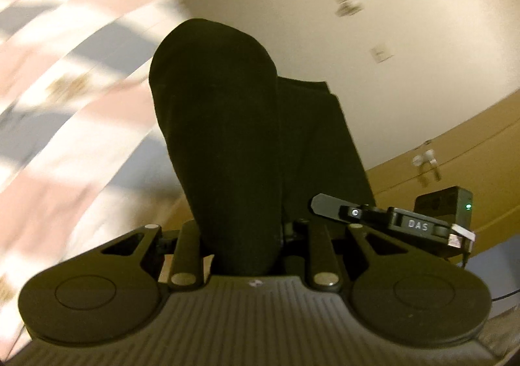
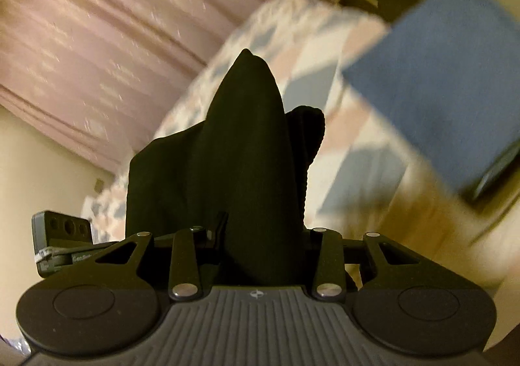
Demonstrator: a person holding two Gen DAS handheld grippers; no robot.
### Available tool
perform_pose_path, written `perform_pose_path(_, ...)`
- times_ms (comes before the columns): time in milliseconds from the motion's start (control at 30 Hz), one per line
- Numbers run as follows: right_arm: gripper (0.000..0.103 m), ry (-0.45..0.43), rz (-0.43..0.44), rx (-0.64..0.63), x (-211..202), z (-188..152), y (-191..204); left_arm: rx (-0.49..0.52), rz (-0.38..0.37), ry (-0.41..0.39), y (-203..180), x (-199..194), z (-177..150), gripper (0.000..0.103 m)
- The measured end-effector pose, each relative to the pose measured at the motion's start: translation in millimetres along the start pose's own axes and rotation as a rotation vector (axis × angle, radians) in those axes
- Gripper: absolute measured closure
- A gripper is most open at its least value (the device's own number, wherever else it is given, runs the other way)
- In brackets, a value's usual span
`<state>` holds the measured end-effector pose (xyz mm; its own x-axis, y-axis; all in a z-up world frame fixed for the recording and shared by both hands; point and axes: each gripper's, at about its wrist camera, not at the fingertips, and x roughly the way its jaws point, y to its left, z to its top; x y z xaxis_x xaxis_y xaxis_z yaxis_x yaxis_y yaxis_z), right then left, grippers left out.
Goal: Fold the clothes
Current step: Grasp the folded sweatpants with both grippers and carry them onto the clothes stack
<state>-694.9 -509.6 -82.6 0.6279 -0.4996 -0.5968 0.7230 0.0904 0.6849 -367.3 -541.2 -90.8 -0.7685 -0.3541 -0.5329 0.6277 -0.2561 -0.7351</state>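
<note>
1. Our left tool (image 1: 242, 229) is closed on a black garment (image 1: 221, 138). The cloth rises out from between the fingers, so the fingertips themselves are hidden under it.
2. In the left wrist view, the garment's long axis runs straight away from the tool, up the middle of the picture, and ends in a rounded fold at the far end. A second flat layer of it lies just to the right.
3. Our right tool (image 2: 260, 236) is likewise shut on the same black garment (image 2: 247, 155), which covers its fingertips.
4. From the right wrist, the cloth stands along the tool's axis and narrows to a point at the far end, with a ribbed edge (image 2: 312, 132) showing to the right.
5. The garment is held up, clear of the bed with its patchwork bedspread (image 1: 65, 80) of pink, grey and white.
6. A blue cloth (image 2: 438, 80), blurred, shows at the upper right in the right wrist view.
</note>
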Motion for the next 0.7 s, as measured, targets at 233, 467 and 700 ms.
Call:
perform_pose_path(233, 0.066, -0.043, -0.018, -0.119, -73.2, 123.5, -45.2, -0.010, -0.089, -0.139, -78.6, 92.1, 49.5, 0.082)
perform_pose_path(467, 0.066, 0.050, -0.045, -0.154, -74.6, 212.1, -123.8, -0.112, -0.048, -0.179, -84.3, 190.4, 67.6, 0.082)
perform_pose_path(700, 0.065, 0.180, -0.024, -0.120, -7.4, 240.7, -175.0, -0.202, 0.090, -0.148, -51.8, 235.1, 74.0, 0.080)
